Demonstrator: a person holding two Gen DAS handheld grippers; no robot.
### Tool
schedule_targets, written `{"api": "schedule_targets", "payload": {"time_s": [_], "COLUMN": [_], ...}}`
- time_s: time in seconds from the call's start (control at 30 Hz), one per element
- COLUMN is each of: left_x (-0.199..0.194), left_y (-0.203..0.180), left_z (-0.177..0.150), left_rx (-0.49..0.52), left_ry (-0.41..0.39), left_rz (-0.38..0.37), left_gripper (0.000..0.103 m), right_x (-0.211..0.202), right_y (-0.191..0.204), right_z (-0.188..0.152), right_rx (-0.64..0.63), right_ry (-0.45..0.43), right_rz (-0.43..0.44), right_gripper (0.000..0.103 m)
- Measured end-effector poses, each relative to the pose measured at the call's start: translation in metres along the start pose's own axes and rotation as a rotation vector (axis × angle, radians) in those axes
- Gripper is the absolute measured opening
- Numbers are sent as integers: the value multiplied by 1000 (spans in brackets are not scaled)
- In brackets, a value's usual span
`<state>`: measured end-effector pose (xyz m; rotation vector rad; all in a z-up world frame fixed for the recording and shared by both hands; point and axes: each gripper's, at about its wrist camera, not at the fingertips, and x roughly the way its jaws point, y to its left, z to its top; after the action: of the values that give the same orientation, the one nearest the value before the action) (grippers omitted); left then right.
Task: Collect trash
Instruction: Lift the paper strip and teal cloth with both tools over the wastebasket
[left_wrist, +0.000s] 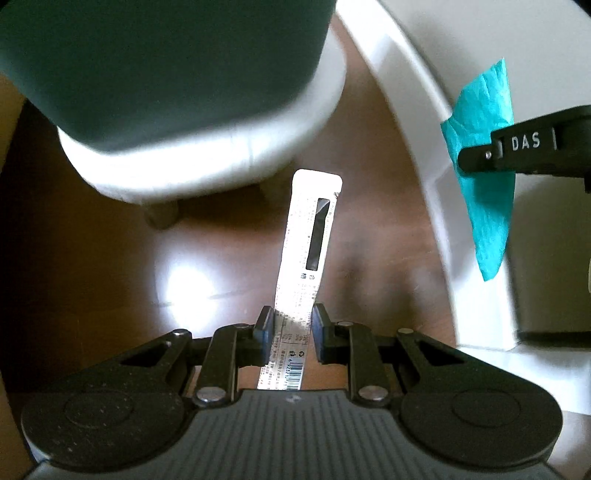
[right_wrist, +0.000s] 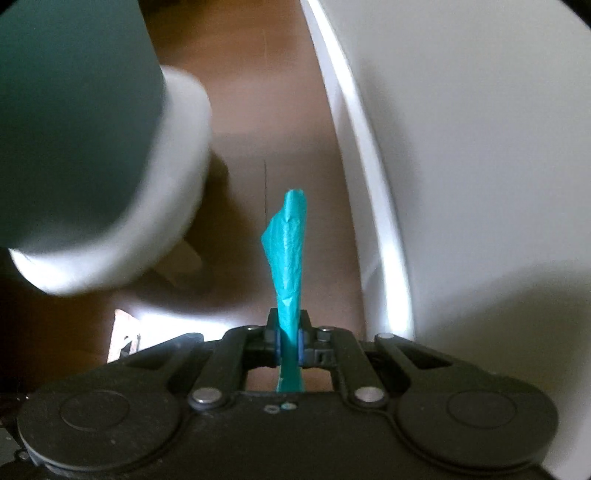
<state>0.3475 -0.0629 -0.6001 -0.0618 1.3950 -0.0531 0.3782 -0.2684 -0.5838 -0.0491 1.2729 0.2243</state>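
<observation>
- Far left: dark green-topped stool (left_wrist: 166, 74) with white sides, short legs on the brown wooden floor (left_wrist: 110, 258), blurred.
- Centre of the left wrist view: left gripper (left_wrist: 291, 332) clamped narrow on a long silvery printed wrapper (left_wrist: 310, 236), barcode end near the camera, strip jutting out past the fingertips above the floor.
- Right of that: curved edge of a white table (left_wrist: 417, 122).
- Far right: right gripper (right_wrist: 290, 341) pinched almost closed on a teal scrap of paper (right_wrist: 290, 251), standing up crumpled between the blue pads (right_wrist: 301, 345), beside the table rim.
</observation>
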Motion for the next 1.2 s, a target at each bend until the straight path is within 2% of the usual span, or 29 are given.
{"api": "schedule_targets", "payload": {"time_s": [0.53, 0.77, 0.9, 1.0, 1.1, 1.2], "left_x": [-187, -272, -325, -344, -347, -345], "left_y": [7, -2, 0, 11, 27, 41], "left_z": [21, 28, 49, 72, 87, 103], "left_rx": [-2, 10, -1, -38, -90, -128], "left_ry": [-337, -520, -648, -732, -774, -766], "left_rz": [-152, -212, -216, -178, -148, -117], "left_gripper": [21, 21, 21, 21, 21, 21], "right_x": [-215, -283, -305, -310, -309, -306], "right_y": [28, 31, 36, 42, 51, 65], "right_z": [44, 62, 77, 90, 100, 106], "right_rx": [-98, -130, -134, -142, -152, -189], "right_ry": [-472, -641, -699, -722, -728, -723], "right_rz": [46, 71, 97, 111, 158, 210], "right_gripper": [7, 7, 7, 7, 7, 7]}}
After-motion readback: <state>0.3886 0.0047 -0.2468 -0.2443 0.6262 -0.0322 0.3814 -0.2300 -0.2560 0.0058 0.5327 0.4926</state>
